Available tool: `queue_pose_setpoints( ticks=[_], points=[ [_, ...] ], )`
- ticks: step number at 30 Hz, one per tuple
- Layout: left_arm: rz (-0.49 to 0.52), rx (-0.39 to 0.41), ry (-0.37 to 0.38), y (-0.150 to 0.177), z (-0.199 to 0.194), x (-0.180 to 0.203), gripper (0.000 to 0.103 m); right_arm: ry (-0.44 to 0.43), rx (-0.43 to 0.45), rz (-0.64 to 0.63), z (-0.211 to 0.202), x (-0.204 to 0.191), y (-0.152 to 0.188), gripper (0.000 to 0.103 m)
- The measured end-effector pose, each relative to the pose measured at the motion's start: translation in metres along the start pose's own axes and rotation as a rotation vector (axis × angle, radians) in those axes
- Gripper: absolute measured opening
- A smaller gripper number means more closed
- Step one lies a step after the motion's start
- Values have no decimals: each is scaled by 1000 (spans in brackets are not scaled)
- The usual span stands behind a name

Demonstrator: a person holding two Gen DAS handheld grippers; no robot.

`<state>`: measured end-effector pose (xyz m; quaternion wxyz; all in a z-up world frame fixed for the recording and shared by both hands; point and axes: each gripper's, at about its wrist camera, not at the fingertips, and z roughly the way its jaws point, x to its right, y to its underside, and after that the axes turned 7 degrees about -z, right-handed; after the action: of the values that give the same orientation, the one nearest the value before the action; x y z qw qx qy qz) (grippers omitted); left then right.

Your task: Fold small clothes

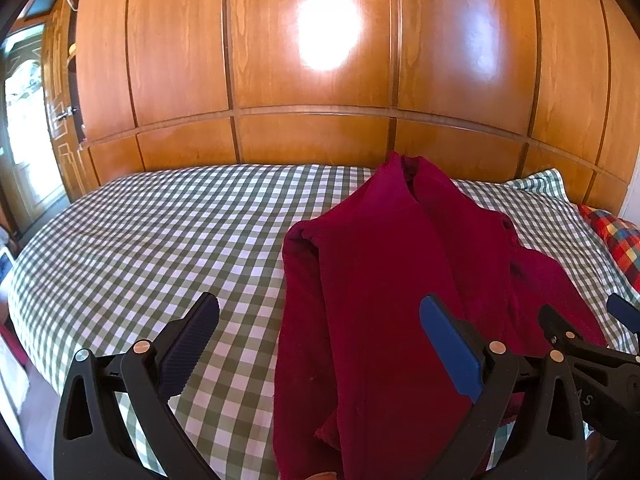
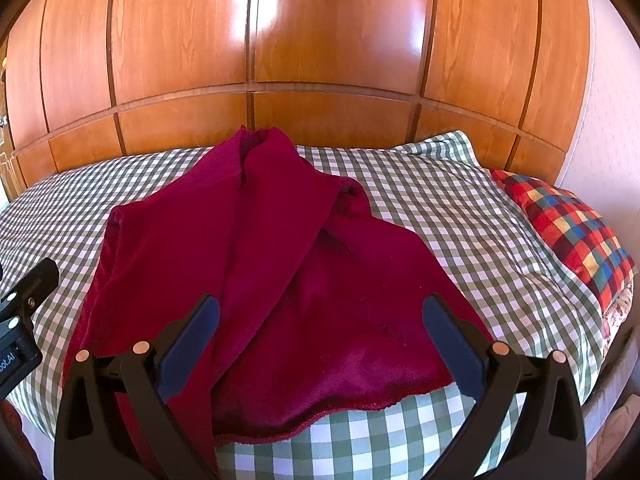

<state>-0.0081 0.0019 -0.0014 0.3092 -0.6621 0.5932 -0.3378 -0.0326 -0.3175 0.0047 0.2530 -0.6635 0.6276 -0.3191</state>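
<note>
A dark red fleece garment [image 1: 384, 280] lies crumpled on the green-and-white checked bed [image 1: 160, 240], with one side folded over the other along a ridge. My left gripper [image 1: 320, 344] hovers open above its left edge, holding nothing. In the right wrist view the same red garment [image 2: 280, 280] spreads under my right gripper [image 2: 320, 344], which is also open and empty above the garment's near hem. The right gripper [image 1: 580, 320] shows at the lower right of the left wrist view. Part of the left gripper's body [image 2: 24, 304] shows at the left edge of the right wrist view.
A glossy wooden panelled wall [image 2: 320, 60] runs along the far side of the bed. A red, blue and yellow checked pillow [image 2: 572, 232] lies at the right end of the bed sheet [image 2: 460, 220]. A bright doorway [image 1: 28, 140] is at far left.
</note>
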Motion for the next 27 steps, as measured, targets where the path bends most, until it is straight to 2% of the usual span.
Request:
queue_pose_setpoints(
  ticks=[14, 27],
  points=[
    [-4, -6, 11, 4, -4, 3, 100, 33, 88, -30, -22, -1, -7, 101],
    [33, -14, 27, 7, -5, 14, 100, 26, 75, -15, -17, 5, -5, 101]
  ],
)
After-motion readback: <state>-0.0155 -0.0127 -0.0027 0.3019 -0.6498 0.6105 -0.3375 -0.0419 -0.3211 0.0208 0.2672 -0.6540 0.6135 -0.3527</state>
